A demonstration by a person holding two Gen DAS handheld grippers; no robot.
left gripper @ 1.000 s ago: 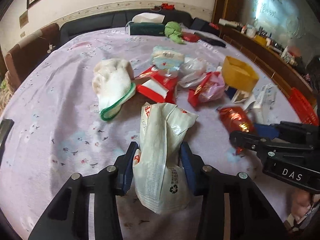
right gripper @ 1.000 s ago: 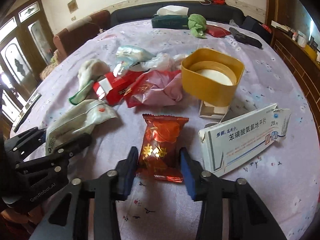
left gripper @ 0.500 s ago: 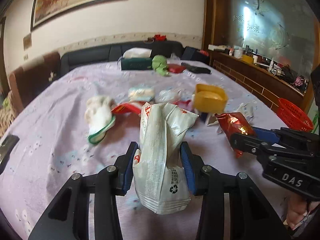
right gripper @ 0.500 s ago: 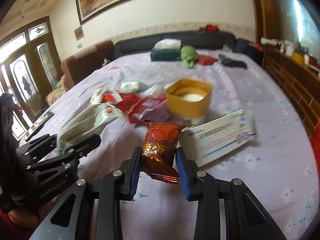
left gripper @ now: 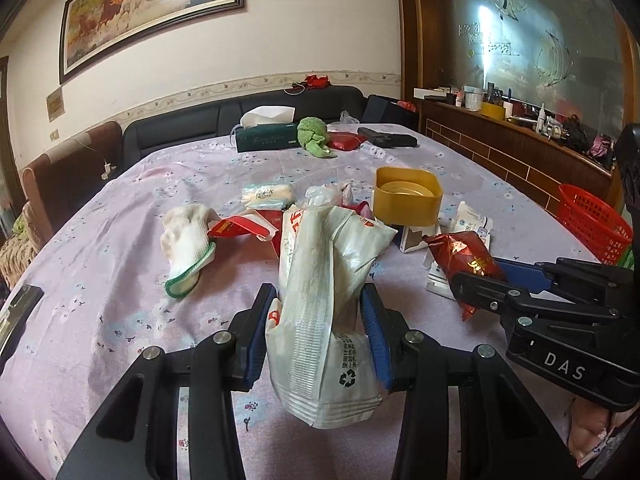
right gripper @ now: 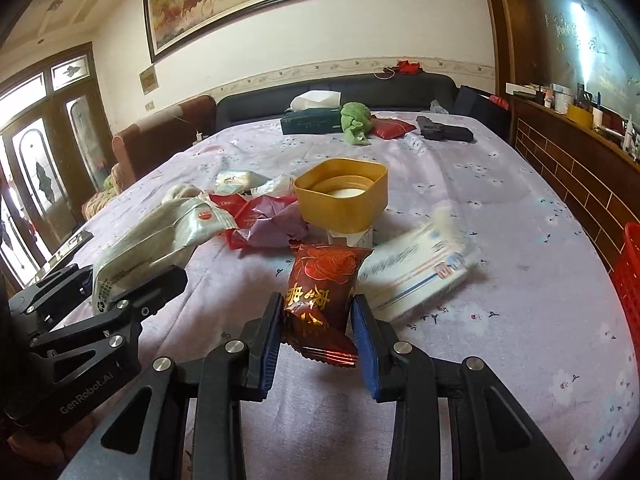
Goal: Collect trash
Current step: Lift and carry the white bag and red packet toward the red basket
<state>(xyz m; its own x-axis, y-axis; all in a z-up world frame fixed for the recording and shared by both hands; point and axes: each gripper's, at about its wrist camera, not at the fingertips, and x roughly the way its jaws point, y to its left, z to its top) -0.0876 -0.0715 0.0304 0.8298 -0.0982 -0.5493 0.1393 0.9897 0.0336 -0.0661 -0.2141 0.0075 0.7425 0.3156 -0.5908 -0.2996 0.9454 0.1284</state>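
A white bag [left gripper: 324, 304] is clamped between the blue pads of the left gripper [left gripper: 320, 332], and a red wrapper [right gripper: 322, 300] is pinched the same way by the right gripper [right gripper: 318, 332]. Both pieces are held clear of the table [right gripper: 520, 240], the two tools side by side at its near edge. A red basket [left gripper: 592, 228] is seen at the far right of the table edge and is judged to be the likely bin, though this cannot be confirmed.

The step in hand is taken to be the carry to that basket. It is best done with both grips kept firm, since the thin film could slip if the pads are eased. The bag hangs long below the pads, so it should be lifted high enough that its tail is not dragged across the cloth. The wrapper should be released first, being nearer the basket; the bag should follow once the right tool is out of the way. Each piece should be let go only when well over the rim.

More litter is left in the middle: a sock [left gripper: 186, 240], red packs [left gripper: 240, 228], a yellow tub [left gripper: 406, 200] and a white box [right gripper: 420, 272].
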